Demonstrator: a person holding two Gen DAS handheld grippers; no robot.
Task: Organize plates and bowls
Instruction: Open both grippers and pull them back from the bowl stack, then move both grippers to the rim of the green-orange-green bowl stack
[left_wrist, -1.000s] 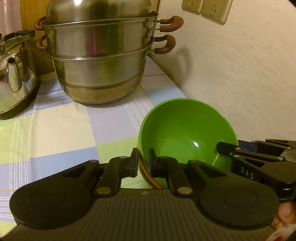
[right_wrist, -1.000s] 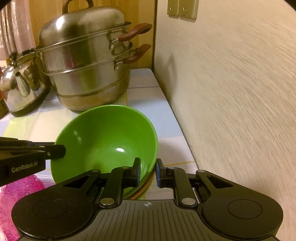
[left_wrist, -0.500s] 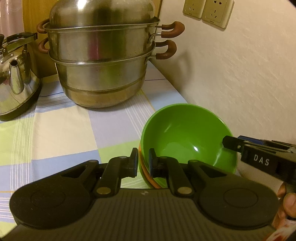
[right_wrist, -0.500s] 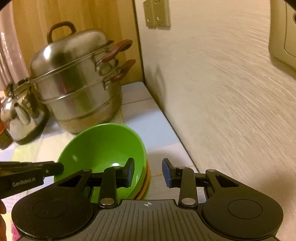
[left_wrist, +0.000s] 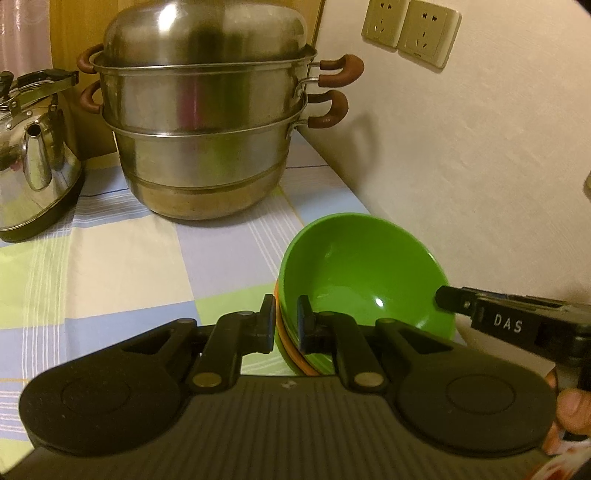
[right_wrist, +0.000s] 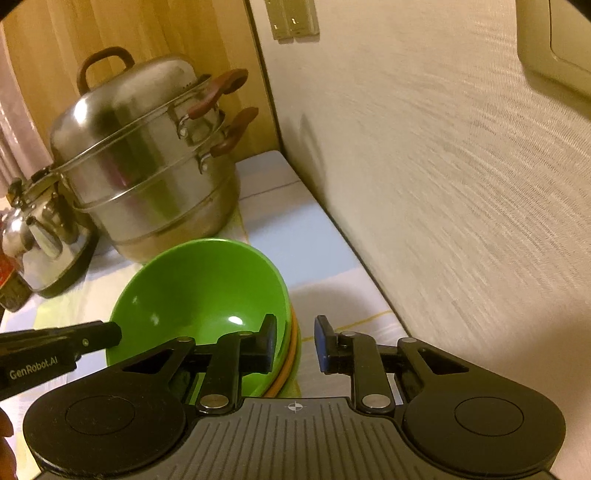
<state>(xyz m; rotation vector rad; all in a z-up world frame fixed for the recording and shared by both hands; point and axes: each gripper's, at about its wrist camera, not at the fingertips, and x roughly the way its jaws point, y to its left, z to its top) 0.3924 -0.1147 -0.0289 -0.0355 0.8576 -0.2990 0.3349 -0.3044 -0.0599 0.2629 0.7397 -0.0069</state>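
Note:
A green bowl (left_wrist: 362, 273) sits nested on an orange bowl (left_wrist: 287, 350) and another green one, on the checked tablecloth (left_wrist: 129, 258) beside the wall. My left gripper (left_wrist: 286, 323) is shut on the green bowl's near-left rim. In the right wrist view the green bowl (right_wrist: 199, 291) lies low and left of centre, over the orange bowl's edge (right_wrist: 290, 354). My right gripper (right_wrist: 295, 339) straddles the stack's right rim. Its jaws are closing, and the outer blue pad (right_wrist: 323, 343) still stands clear of the bowls. The left gripper (right_wrist: 110, 334) reaches in from the left.
A tall two-tier steel steamer pot (left_wrist: 203, 129) with brown handles stands behind the bowls. A steel kettle (left_wrist: 33, 166) is at the far left. The cream wall (left_wrist: 461, 147) with two sockets (left_wrist: 410, 33) runs close along the right. A person's fingers (left_wrist: 570, 410) show at the lower right.
My right gripper has let go of the green bowl's rim, opened and rolled. The bowl has settled lower and more level into the stack. The left gripper keeps its grip.

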